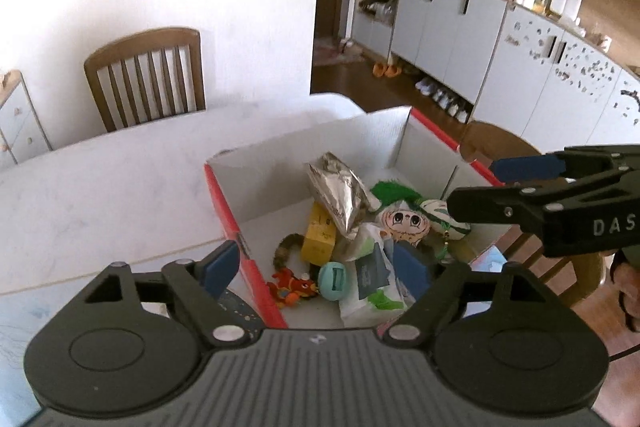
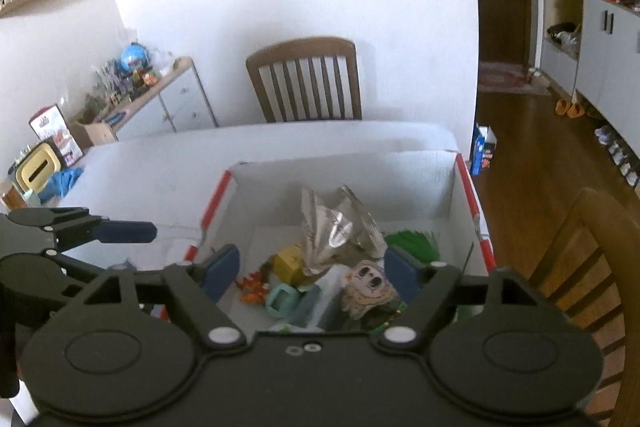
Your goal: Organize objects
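Toys and bits sit in the box; both grippers are empty.

Left wrist view: the left gripper (image 1: 316, 269) is wide open with nothing in it, above the white box (image 1: 304, 143) with red edges on the table (image 1: 120, 179). Inside lie a silver bag (image 1: 340, 195), a yellow box (image 1: 318, 237), a doll face (image 1: 404, 223) and a little red toy (image 1: 292, 289). The right gripper (image 1: 472, 187) is open too. Right wrist view: the right gripper (image 2: 314, 269) holds nothing over the same box (image 2: 340, 167). The table looks mostly tidy, so I think the job is nearly done.
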The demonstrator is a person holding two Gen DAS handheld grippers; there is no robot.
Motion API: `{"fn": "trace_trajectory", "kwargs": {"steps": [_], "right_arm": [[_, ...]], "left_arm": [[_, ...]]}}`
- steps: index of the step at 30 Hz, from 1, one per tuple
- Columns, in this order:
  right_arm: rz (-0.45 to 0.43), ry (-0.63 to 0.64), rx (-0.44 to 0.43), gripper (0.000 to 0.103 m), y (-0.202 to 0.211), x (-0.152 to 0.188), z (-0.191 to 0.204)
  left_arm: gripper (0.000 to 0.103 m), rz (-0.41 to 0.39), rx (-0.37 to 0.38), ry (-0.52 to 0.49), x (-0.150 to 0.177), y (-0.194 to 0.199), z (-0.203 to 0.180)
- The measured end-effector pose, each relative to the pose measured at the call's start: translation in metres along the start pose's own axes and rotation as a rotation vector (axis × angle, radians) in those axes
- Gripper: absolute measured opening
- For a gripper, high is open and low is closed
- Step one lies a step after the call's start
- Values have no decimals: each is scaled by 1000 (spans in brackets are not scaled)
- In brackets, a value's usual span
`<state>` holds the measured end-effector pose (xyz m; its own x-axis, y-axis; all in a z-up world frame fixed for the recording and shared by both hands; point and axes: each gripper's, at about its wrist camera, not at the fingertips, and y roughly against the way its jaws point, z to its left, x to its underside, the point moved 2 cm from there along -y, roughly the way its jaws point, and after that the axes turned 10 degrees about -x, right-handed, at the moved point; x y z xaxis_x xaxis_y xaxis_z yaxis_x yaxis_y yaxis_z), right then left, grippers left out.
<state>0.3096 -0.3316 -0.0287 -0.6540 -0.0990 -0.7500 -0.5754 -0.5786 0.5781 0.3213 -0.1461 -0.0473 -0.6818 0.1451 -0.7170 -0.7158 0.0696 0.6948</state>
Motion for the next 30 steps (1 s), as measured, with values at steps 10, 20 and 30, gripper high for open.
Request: {"fn": "trace_trajectory", "kwargs": {"steps": [10, 20, 30], "right_arm": [[-110, -33, 46, 101, 24, 21, 41], [-180, -38, 113, 102, 36, 40, 85], [-192, -40, 201, 102, 34, 53, 115]], "left_arm": [[101, -86, 38, 27, 12, 41, 32], [103, -124, 55, 23, 27, 63, 62], [102, -150, 27, -3, 46, 76, 89]]}}
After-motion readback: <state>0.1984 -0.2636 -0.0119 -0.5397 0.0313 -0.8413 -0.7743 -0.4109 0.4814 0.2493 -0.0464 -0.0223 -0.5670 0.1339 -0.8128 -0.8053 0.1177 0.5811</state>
